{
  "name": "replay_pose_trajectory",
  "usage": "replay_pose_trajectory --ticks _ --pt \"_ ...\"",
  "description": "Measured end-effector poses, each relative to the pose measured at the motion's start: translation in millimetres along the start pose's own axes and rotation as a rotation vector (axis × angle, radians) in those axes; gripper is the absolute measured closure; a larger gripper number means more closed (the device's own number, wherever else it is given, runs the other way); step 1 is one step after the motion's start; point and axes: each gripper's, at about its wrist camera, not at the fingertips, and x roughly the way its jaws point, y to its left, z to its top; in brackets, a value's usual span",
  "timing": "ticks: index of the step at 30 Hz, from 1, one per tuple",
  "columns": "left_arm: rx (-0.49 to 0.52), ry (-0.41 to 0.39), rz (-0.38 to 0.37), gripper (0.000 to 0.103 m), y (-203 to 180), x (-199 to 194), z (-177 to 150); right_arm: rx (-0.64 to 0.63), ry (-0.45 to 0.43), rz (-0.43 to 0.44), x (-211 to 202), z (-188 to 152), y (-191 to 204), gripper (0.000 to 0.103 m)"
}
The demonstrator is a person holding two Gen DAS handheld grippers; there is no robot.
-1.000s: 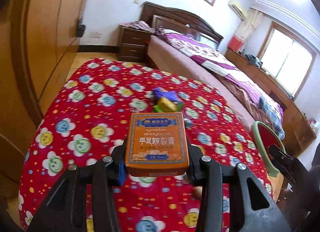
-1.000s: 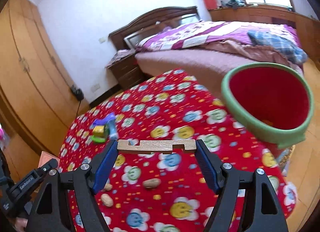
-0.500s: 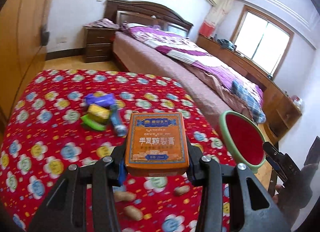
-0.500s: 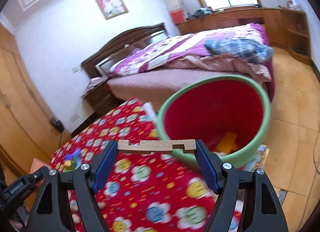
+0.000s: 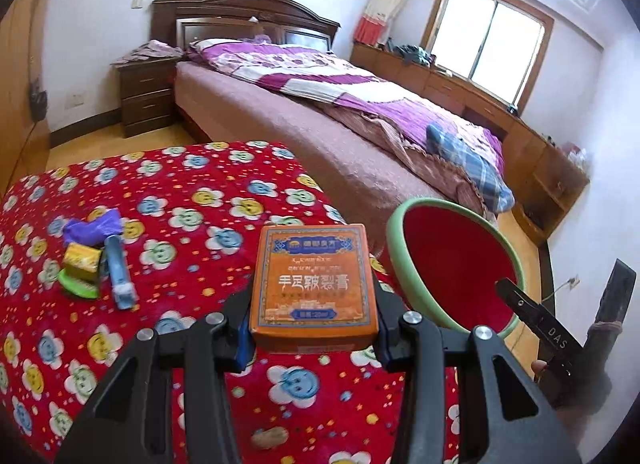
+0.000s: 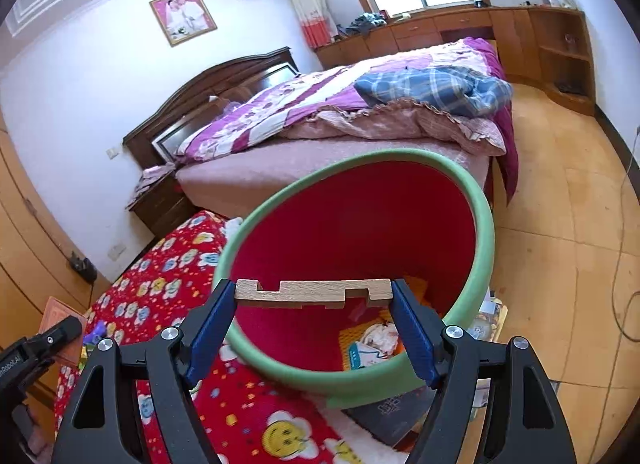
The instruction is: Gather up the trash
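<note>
My left gripper is shut on an orange box and holds it above the red flowered cloth, left of the bin. My right gripper is shut on a notched wooden piece and holds it over the near rim of the red bin with a green rim. The bin also shows in the left wrist view, at the cloth's right edge. Yellow packaging lies in the bin's bottom. The right gripper's body shows at the right of the left wrist view.
A small pile of trash lies on the cloth at left: a purple wrapper, a yellow packet, a blue tube. A peanut lies near the front. A bed stands behind. Wooden floor lies right of the bin.
Both grippers have swung right toward the bin. The bin now fills the right wrist view, with the wooden piece over its near rim. The orange box stays gripped.
</note>
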Motion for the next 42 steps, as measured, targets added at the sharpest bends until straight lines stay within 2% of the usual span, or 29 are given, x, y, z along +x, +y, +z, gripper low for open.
replay_pose_trajectory --ticks 7,10,19,29,33,37,42 --pt "0.028 0.017 -0.038 0.057 -17 17 4 0.027 -0.006 -0.046 9 -4 -11 0.024" --pt "0.056 0.024 -0.043 0.057 -26 22 4 0.052 -0.003 -0.034 9 -4 -17 0.024" --pt "0.116 0.055 -0.062 0.057 -55 42 5 0.063 -0.048 -0.042 -5 0 -26 0.024" --pt "0.204 0.097 -0.126 0.057 -103 78 10 0.076 -0.076 -0.084 -16 3 -47 0.024" --pt "0.203 0.123 -0.142 0.049 -113 92 11 0.102 -0.07 -0.094 -16 3 -58 0.024" --pt "0.198 0.099 -0.175 0.039 -117 92 12 0.111 -0.073 -0.105 -17 3 -64 0.024" --pt "0.207 0.085 -0.182 0.039 -119 86 13 0.113 -0.072 -0.099 -18 2 -63 0.024"
